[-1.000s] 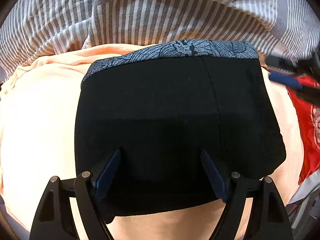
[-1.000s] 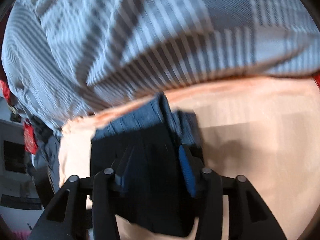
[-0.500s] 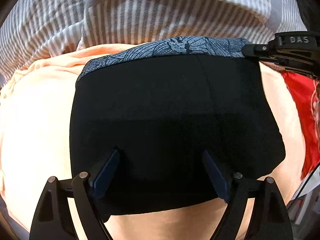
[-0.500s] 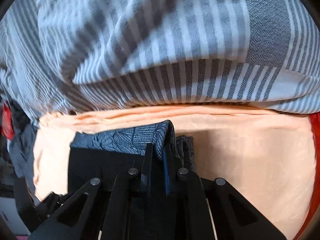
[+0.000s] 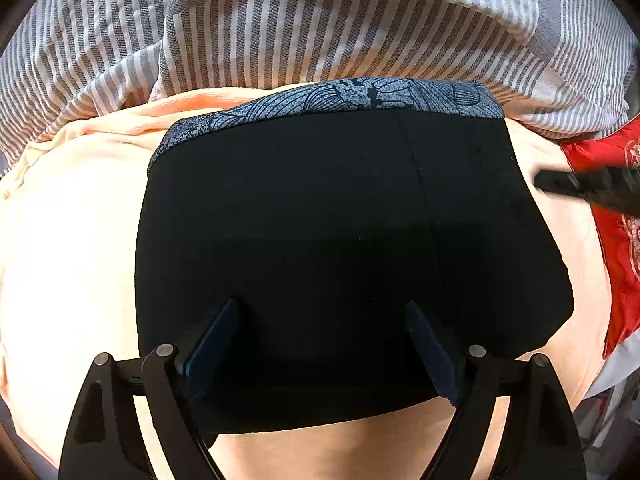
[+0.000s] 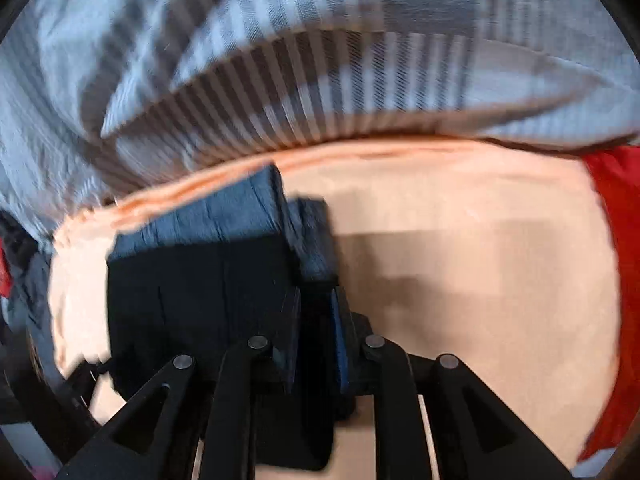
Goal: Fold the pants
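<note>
While the striped grey blanket [image 5: 320, 28] fills the far side of the scene, the peach sheet [image 5: 68, 248] spreads across the rest of the bed, and a red cloth [image 5: 616, 240] lies at its right edge. On the sheet lie the black pants [image 5: 344, 232], folded into a compact block whose patterned blue-grey band [image 5: 360, 98] runs along the far edge; the block's long axis runs left to right, across both cameras' line of sight.

The left gripper [image 5: 324, 340] sits over the near edge of the pants with its 2 fingers spread wide apart, grasping nothing; the cloth lies flat between and beyond them. The right gripper [image 6: 316, 336] is at the block's right end, its jaws nearly closed with a fold of dark cloth apparently between them (the right view is smeared with motion, so whether the pinch is firm cannot be told).

The relation that matters: the pants lie straight ahead of the left gripper and to the left of the right one. A further fold would likely carry the right end leftward across the block, so the right gripper is the better placed, while the left could pin the near edge.
</note>
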Motion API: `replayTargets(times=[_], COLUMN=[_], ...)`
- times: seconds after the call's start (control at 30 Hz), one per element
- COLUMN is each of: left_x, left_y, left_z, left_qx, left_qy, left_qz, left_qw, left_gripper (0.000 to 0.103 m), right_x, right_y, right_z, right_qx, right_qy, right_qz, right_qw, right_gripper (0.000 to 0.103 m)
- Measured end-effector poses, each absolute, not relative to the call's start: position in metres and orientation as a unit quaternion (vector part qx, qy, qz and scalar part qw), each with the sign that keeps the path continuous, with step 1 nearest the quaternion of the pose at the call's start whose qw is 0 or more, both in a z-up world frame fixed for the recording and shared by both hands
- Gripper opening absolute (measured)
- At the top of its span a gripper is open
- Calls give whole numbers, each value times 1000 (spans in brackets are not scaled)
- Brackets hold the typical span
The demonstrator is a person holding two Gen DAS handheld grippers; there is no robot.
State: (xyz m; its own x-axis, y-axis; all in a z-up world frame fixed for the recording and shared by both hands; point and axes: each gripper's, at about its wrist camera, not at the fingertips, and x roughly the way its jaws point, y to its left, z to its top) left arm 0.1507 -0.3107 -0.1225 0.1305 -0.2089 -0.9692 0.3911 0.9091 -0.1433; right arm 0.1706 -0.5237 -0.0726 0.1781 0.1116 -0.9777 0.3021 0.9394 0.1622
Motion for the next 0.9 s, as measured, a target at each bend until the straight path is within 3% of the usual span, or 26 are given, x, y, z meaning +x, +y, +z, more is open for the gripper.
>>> replayTargets(times=[0.23,0.4,0.5,0.57,0.6,0.9], left_x=[145,146,144,145,145,143], left_y=[-310,-309,-310,-310,-310,-303], left_z=[-123,-123,-123,-124,-124,-112], left_qx=[73,76,81,81,82,80], left_qy=[624,625,622,622,623,633], left_qz=[-199,-199,-195,-193,-193,-187], left_qw=[752,751,754,754,753,747], left_gripper=[88,88,88,88,89,89], right_x=[121,111,103,101,100,98], right_y=[-498,-481,-490,-493,-494,-494], right_z=[-52,-74,-81,-83,-85,-82], right_qx=[151,138,151,154,153,152], right_qy=[621,648,647,644,643,639], right_qz=[-49,-37,-47,-62,-66,-71], right_qw=[767,748,746,747,747,750], right_gripper=[17,19,26,40,42,44])
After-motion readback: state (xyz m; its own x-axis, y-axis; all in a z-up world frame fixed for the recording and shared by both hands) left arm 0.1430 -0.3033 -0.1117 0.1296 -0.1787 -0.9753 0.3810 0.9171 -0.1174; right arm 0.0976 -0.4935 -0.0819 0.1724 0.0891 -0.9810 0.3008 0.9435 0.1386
